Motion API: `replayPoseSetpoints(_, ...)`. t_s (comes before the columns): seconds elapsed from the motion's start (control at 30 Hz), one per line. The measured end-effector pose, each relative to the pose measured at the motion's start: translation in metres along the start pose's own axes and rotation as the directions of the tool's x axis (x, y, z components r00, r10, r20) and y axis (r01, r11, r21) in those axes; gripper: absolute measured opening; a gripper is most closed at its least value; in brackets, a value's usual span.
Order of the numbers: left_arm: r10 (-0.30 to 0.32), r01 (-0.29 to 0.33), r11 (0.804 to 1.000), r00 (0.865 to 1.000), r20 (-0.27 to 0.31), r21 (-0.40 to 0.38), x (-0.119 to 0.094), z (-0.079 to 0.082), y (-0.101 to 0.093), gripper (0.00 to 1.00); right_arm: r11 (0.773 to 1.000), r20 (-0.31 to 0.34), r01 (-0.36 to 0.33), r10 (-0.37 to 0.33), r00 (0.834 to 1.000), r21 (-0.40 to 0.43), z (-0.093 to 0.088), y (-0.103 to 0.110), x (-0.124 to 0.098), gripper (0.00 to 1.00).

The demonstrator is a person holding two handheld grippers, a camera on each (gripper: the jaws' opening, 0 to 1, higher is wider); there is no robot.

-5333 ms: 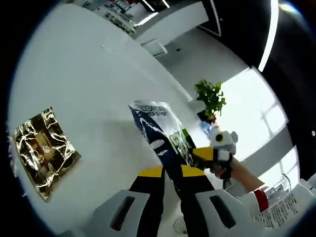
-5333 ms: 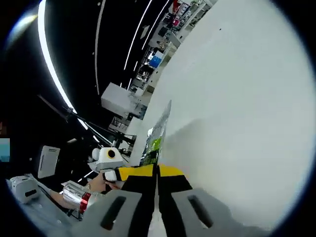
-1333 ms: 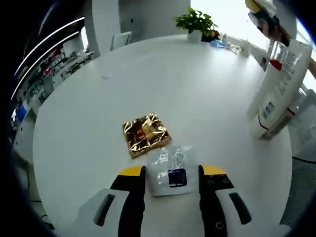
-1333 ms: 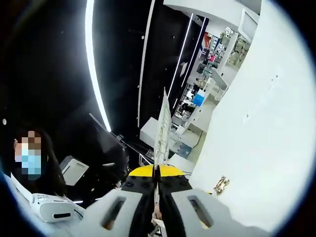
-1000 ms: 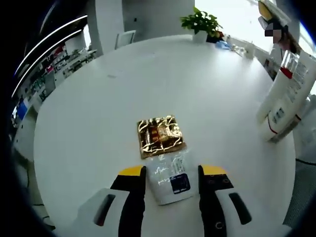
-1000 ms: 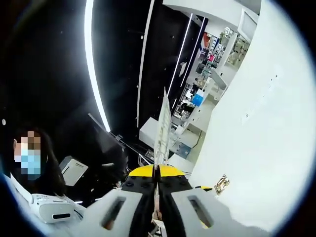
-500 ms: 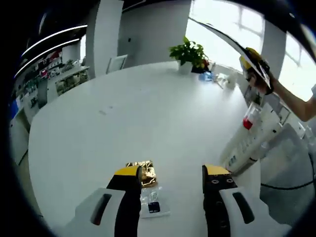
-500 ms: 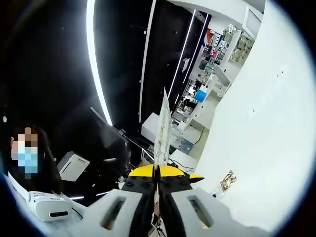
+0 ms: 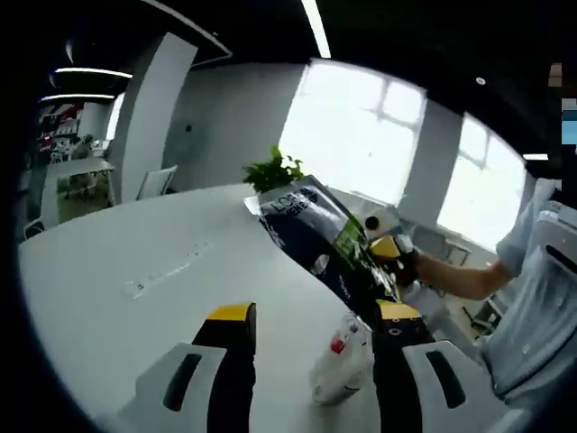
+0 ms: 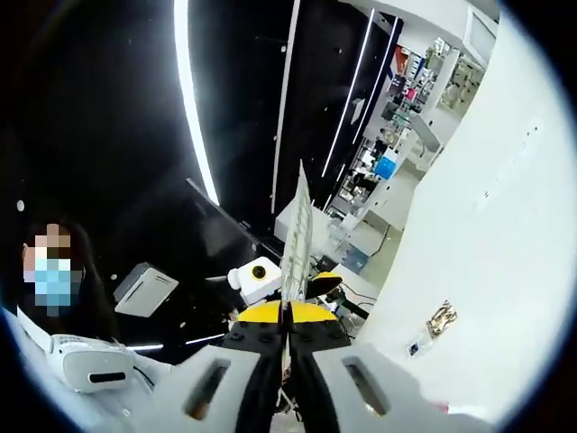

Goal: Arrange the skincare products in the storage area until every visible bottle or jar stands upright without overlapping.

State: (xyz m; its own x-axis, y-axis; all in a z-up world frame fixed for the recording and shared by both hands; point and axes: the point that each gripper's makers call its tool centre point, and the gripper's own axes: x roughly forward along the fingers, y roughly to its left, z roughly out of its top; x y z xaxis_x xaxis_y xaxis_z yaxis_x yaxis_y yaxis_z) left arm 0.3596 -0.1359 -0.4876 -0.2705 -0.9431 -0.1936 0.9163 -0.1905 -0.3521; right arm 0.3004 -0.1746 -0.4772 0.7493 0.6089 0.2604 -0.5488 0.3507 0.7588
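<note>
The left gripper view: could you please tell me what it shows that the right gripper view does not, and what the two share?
Left gripper view: the left gripper with jaws open, a white red-capped bottle low between them, a potted plant, and the dark sachet face-on. Right gripper view: a gold packet and a small clear packet on the white table, distant shelving. Shared: the table, and the dark sachet clamped in the right gripper.

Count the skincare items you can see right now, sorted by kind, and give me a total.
Dark sachet held up in the right hand-held gripper: 1
Gold foil sachet on the table: 1
Clear sachet on the table: 1
White bottle with red cap: 1
Total: 4
</note>
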Motion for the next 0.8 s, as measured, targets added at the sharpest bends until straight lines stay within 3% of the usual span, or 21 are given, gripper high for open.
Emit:
replayPoseSetpoints(0.1, -0.019, 0.019, 1.000, 1.000, 0.007, -0.009, -0.001, 0.002, -0.009, 0.39, 1.000, -0.011, -0.014, 0.014, 1.000, 0.000, -0.009, 0.008, -0.001, 0.01)
replayPoseSetpoints(0.27, -0.018, 0.018, 0.999, 1.000, -0.003, -0.049, -0.003, -0.001, -0.020, 0.13, 1.000, -0.036, -0.027, 0.027, 0.999, 0.004, -0.030, 0.022, 0.001, 0.01)
replayPoseSetpoints(0.5, -0.108, 0.120, 0.971, 0.992, 0.066, -0.205, -0.020, -0.002, -0.048, 0.01, 0.999, -0.041, -0.033, 0.034, 0.999, 0.019, -0.049, 0.032, 0.002, 0.01)
replayPoseSetpoints(0.8, -0.142, 0.158, 0.946, 0.987, 0.075, -0.283, -0.050, -0.024, -0.078, 0.00, 1.000, -0.097, -0.013, 0.013, 0.995, -0.001, -0.083, 0.039, 0.014, 0.02)
